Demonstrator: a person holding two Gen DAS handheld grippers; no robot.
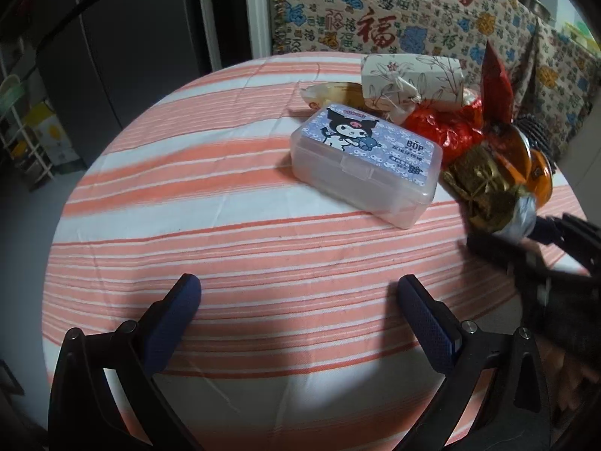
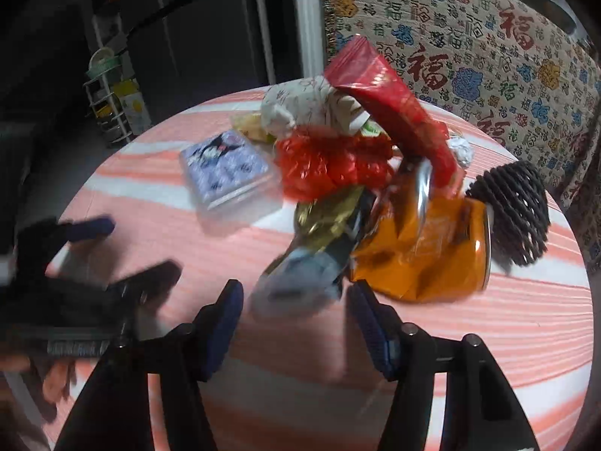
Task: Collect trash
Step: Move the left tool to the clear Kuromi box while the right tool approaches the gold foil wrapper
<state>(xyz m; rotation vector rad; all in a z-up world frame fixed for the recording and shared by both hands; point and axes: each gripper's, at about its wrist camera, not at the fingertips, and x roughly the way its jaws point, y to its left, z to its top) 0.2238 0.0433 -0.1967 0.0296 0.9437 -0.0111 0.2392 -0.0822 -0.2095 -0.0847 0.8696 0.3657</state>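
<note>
Several crumpled wrappers: the gold-and-silver foil wrapper (image 2: 319,233) looks light, crinkly, best pinched at its silver end; right gripper (image 2: 295,302) and left gripper (image 1: 298,293) both gape empty.

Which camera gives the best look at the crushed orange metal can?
The right wrist view: the crushed orange metal can lies large and mostly unobstructed. In the left wrist view, the can is only a sliver behind wrappers at the right edge.
</note>
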